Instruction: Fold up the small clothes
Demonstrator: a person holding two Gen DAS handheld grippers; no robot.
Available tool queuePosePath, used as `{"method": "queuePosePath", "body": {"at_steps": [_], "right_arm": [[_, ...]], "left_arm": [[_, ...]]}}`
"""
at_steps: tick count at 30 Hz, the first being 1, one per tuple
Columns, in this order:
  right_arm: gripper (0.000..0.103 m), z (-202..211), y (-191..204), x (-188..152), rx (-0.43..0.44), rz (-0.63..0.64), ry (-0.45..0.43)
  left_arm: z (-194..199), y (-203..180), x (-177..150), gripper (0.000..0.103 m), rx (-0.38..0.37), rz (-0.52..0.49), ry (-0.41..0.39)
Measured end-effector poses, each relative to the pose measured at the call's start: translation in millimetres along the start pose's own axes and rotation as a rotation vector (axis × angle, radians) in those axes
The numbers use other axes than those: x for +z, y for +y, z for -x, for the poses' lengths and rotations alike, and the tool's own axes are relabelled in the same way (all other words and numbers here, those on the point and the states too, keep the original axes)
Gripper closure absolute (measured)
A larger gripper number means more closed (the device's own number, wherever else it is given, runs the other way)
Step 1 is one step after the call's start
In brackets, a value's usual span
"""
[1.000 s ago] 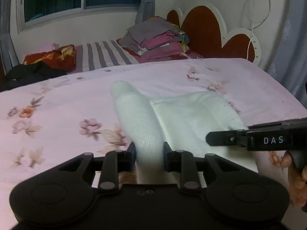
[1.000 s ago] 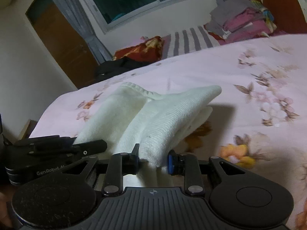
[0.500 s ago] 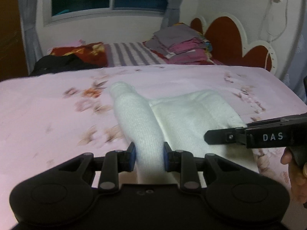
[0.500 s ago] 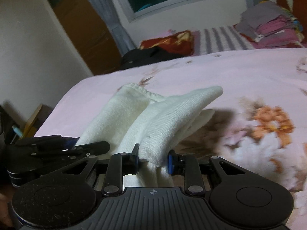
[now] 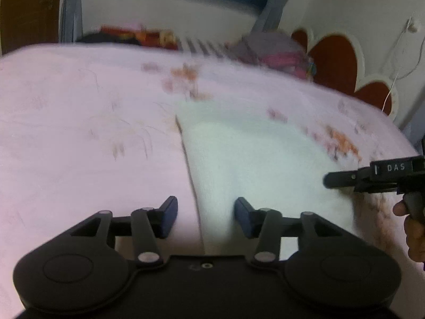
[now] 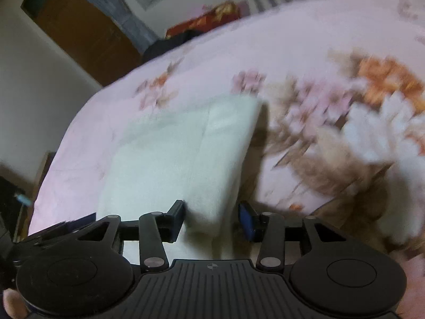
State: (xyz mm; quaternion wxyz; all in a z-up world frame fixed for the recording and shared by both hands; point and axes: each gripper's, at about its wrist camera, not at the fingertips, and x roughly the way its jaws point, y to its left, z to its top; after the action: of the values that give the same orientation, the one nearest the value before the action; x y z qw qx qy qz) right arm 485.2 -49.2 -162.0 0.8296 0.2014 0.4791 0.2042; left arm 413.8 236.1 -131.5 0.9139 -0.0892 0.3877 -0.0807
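White knit garment (image 5: 252, 159) lies flat on the pink floral bedspread (image 5: 79, 133), folded over, near the bed's front edge. Left gripper (image 5: 204, 215) has just been opening; jaws apart, garment's left edge between them, pads not pressing. Right gripper (image 6: 212, 218) likewise just opening, jaws apart around the garment's near corner, no grip. Both views blurred.
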Motion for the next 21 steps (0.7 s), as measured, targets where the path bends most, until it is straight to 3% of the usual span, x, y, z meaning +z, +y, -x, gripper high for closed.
{"method": "queuePosePath", "body": {"at_steps": [4,6,8,9,17,21], "right_arm": [[0.061,11,16,18,-0.064,0.068,-0.103],[0.069,-1,29,24,-0.07,0.13,-0.087],[0.071,-26,34,26,-0.121,0.174,-0.021],[0.071,-39,32,24,-0.157,0.197,0.008],[0.071,-55,42,19,-0.256,0.349,-0.029],[0.071,-28,47,12,-0.257,0.347,-0.092]], "left_arm": [[-6,-6,26,0.07,-0.069,-0.031,-0.05],[-24,-11,38,0.079,-0.091,-0.057,-0.019],[-48,-15,40,0.083,-0.089,-0.061,0.069],[-55,-17,37,0.083,-0.104,-0.064,0.091],[-44,-20,26,0.083,-0.158,-0.076,0.096],[-10,-18,10,0.087,-0.189,-0.049,0.051]]}}
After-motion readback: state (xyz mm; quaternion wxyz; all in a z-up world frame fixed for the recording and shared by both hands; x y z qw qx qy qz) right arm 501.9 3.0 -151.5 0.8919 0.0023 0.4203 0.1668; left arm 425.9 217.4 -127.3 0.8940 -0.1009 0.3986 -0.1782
